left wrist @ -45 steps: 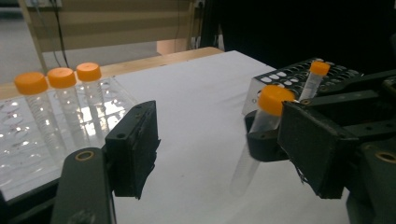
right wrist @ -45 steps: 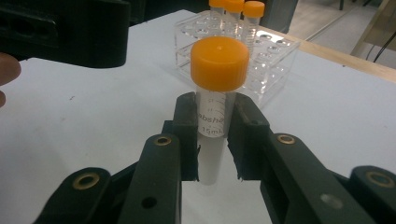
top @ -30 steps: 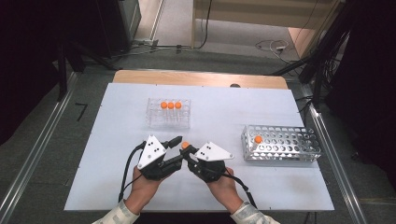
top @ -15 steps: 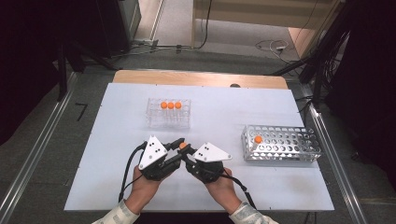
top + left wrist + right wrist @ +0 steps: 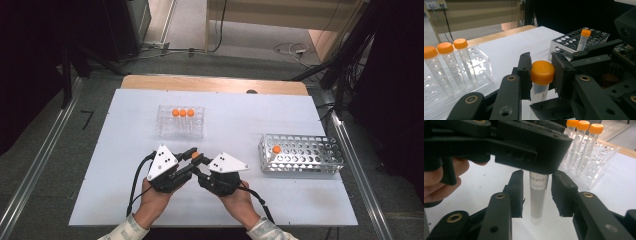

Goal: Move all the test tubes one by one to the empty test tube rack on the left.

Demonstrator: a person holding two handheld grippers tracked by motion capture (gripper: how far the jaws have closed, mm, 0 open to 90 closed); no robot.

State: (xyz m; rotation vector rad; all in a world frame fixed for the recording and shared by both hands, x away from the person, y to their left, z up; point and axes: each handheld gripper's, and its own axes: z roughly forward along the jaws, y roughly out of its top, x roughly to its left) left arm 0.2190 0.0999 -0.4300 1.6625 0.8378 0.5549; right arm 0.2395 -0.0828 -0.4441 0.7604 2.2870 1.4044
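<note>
The white desk carries two racks, with both hands meeting near its front edge. A metal perforated rack sits at the right side of the desk and holds one orange-capped tube at its left end; the same rack and its tube appear beyond the jaws in the left gripper view. A clear plastic rack stands toward the far middle of the desk and holds three orange-capped tubes in a row, also seen upright in the left gripper view and the right gripper view.

The left gripper and the right gripper converge just in front of the clear rack, each held by a hand. In the left gripper view, the left gripper is clamped on the orange cap of a held tube, with both jaws touching the cap. The tube hangs upright below the cap.

In the right gripper view, the right gripper stands apart on either side of the held tube. A visible gap remains on each side of the clear tube body, and neither jaw touches it. The tube bottom hangs close above the desk surface.
</note>
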